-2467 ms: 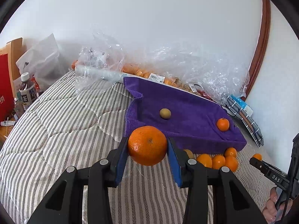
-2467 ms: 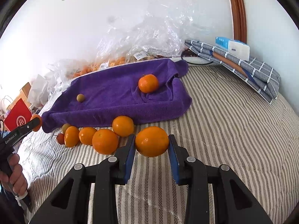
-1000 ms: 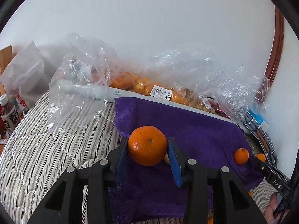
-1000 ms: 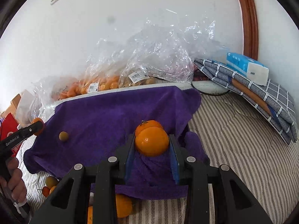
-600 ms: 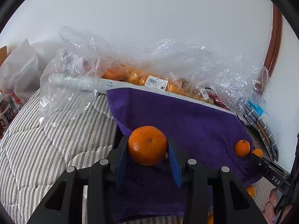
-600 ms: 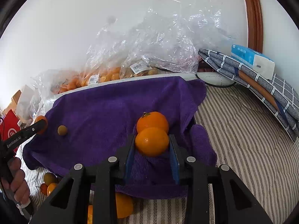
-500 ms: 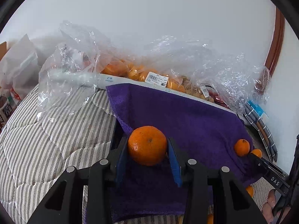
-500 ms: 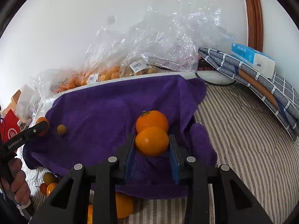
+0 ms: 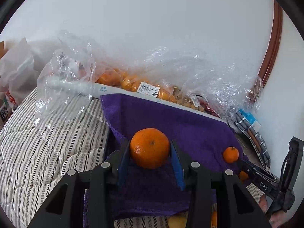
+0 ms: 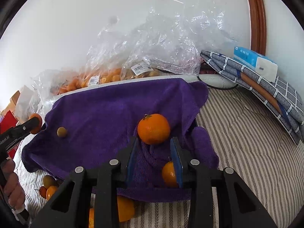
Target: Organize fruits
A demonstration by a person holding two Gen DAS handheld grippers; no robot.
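**A:** Mandarin oranges: where are they, and what does each tool have?

**B:** The left gripper (image 9: 150,146) is clamped on a large mandarin (image 9: 149,148), one blue pad pressed to each side. The fruit hangs over the near left part of the purple towel (image 9: 171,125).

**A:** And the right one?

**B:** The right gripper (image 10: 154,139) has a moderate gap between its pads, and only towel shows between them. It grips nothing. A second mandarin (image 10: 168,174) sits low by the inner face of the right-hand pad, half hidden behind it. I cannot tell whether it touches the pad.

**A:** Anything else on the towel?

**B:** A stemmed mandarin (image 10: 153,128) lies just past the right gripper's tips. A small olive-brown fruit (image 10: 62,132) sits well apart, toward the towel's left edge.

**A:** And off the towel?

**B:** Several loose fruits (image 10: 49,188) lie on the striped quilt (image 10: 237,142) by the towel's near edge. Clear plastic bags of fruit (image 10: 106,76) are piled against the wall behind the towel.
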